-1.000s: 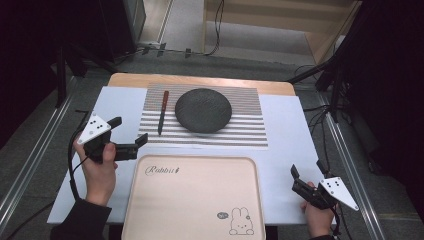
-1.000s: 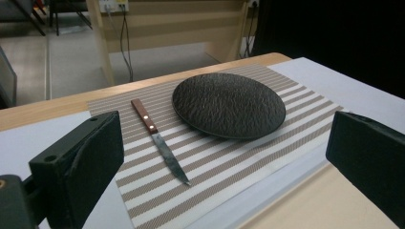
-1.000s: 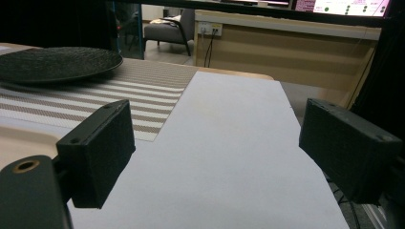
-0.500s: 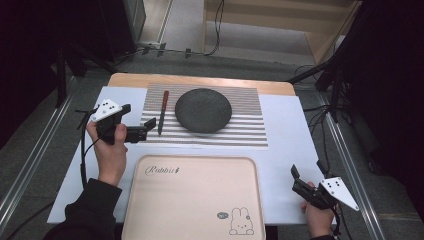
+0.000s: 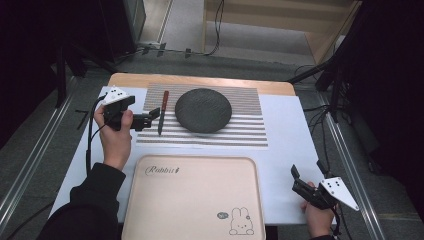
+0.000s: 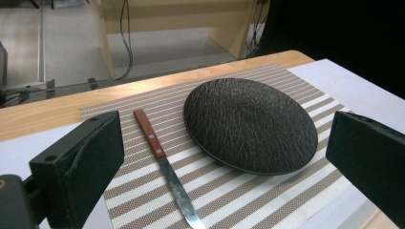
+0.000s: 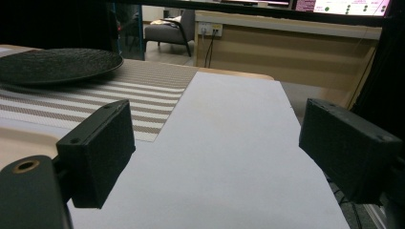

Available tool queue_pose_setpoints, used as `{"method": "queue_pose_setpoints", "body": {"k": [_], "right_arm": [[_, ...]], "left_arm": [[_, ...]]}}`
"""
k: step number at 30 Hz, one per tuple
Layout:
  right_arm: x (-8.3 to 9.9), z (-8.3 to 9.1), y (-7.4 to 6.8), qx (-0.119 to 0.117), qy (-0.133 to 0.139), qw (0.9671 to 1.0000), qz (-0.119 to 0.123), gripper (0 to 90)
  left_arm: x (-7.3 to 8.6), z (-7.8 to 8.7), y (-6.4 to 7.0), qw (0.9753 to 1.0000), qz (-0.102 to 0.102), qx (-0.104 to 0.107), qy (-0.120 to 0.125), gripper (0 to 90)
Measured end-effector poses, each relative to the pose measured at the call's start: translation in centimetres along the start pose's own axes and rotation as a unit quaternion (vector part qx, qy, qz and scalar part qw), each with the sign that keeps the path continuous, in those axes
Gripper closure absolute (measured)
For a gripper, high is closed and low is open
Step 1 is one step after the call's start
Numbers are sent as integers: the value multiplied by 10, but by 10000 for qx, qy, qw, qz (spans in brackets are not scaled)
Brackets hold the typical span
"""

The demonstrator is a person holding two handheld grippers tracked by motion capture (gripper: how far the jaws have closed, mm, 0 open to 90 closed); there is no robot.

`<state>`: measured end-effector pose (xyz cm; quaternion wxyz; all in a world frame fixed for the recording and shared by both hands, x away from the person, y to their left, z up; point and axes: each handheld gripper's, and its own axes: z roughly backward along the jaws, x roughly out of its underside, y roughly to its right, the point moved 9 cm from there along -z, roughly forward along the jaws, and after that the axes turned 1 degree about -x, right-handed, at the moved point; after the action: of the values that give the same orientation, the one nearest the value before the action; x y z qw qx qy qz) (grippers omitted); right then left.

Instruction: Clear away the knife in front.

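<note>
A knife (image 5: 162,111) (image 6: 165,167) with a brown wooden handle lies on the striped placemat (image 5: 250,131) (image 6: 267,191), blade toward me. Right of it rests a dark textured plate (image 5: 203,110) (image 6: 250,124) (image 7: 57,64). My left gripper (image 5: 152,117) (image 6: 229,157) is open and hovers just left of the knife, jaws pointing at it and the plate, nothing between them. My right gripper (image 5: 296,181) (image 7: 215,152) is open low over the white sheet near the front right corner, holding nothing.
A beige tray (image 5: 195,200) printed with a rabbit lies at the front centre. A white sheet (image 5: 290,145) (image 7: 229,157) covers the wooden table (image 5: 200,80). Metal rails (image 5: 30,165) run along both sides, with cables on the floor behind.
My left gripper has travelled from beside the tray's left corner forward and right, up to the knife on the placemat. The right gripper has stayed in place.
</note>
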<state>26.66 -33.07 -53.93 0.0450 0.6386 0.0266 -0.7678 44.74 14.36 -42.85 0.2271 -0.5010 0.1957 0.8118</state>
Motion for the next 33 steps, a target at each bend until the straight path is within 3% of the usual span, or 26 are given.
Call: {"method": "queue_pose_setpoints", "body": {"k": [9,16,19,21,25,33], "right_arm": [[0,0,0,-8,4,10000,-5,102],[0,0,0,-16,9,10000,-19,102],[0,0,0,-16,16,10000,-23,102],[0,1,0,-20,22,10000,-25,102],[0,1,0,-26,28,10000,-35,102],[-1,1,0,-45,50,10000,-49,102]], "left_arm": [[1,-24,-14,9994,71,-153,-302,0],[5,-45,-19,9973,161,-180,-699,3],[11,-56,-24,9943,329,-191,-999,4],[14,-63,-28,9920,395,-330,-1152,37],[19,-75,-34,9869,446,-418,-1493,85],[29,-97,-42,9724,415,-738,-2175,164]]}}
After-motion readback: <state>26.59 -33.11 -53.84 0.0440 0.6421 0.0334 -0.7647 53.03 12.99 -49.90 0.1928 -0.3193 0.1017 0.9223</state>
